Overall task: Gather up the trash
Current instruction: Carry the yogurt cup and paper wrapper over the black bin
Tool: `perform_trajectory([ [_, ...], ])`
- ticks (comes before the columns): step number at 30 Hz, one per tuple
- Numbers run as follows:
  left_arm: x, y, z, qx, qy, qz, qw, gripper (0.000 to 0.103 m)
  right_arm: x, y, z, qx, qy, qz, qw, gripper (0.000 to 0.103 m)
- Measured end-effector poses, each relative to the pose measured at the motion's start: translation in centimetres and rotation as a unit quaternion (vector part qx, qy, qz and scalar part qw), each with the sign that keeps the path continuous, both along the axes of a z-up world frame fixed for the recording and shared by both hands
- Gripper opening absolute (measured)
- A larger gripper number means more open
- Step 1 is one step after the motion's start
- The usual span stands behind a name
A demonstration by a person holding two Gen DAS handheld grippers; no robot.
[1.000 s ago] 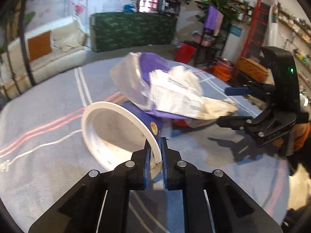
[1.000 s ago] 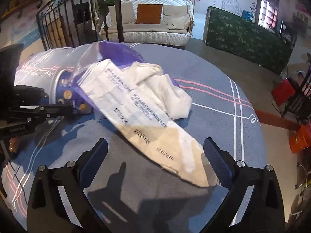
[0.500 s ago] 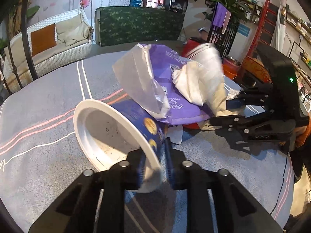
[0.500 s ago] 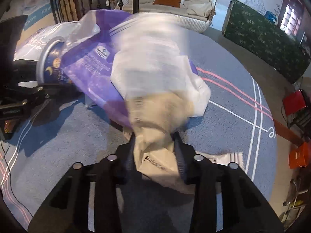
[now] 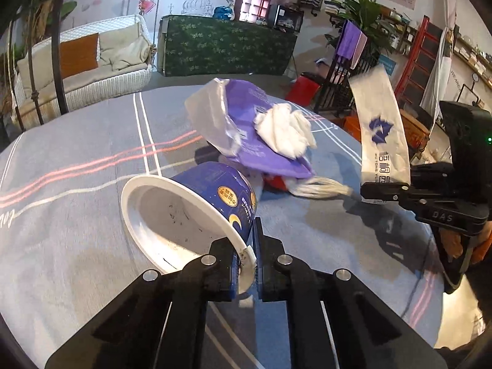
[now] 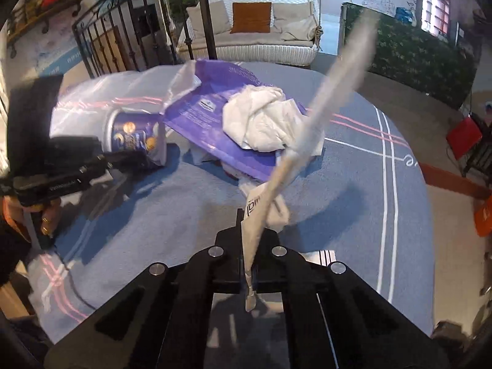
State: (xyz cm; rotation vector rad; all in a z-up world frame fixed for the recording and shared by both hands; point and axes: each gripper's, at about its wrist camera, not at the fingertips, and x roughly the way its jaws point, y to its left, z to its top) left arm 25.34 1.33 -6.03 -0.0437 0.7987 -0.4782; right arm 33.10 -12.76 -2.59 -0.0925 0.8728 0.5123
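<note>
A blue paper cup [image 5: 196,203] with a white inside lies on its side on the grey-blue tablecloth [image 5: 77,215]. My left gripper [image 5: 253,246] has its jaws closing, pads pressed on the cup's rim. A long white paper wrapper [image 6: 323,117] with a blue logo sticks up from my right gripper [image 6: 250,236], whose jaws are closing tight on its lower end. In the left wrist view that wrapper [image 5: 382,135] hangs above the table at the right. Behind the cup lies a purple bag [image 5: 261,147] with a crumpled white tissue [image 5: 286,129] on it.
Something red [image 5: 276,181] shows under the purple bag. The round table's edge curves around the pile. Beyond it are a white wicker sofa [image 6: 252,30], a green-covered counter [image 5: 227,49], a black iron railing [image 6: 123,40] and a red bin [image 5: 303,89].
My right gripper went from wide open to shut on the white wrapper and lifted it off the pile. The left gripper kept hold of the cup's rim and shifted slightly.
</note>
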Motion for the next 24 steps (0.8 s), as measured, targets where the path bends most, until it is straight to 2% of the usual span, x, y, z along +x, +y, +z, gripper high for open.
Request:
perform_trajectory([
  [11, -4.4, -0.2, 1.8, -0.052, -0.012, 0.012, 0.9985, 0.009, -6.4, -0.7, 1.2, 0.045, -0.023, -0.025, 0.998, 0.003],
  [24, -8.3, -2.8, 2.8, -0.081, -0.023, 0.01, 0.9964, 0.009, -11.9, -3.3, 1.7, 0.076, -0.036, -0.078, 0.993, 0.004],
])
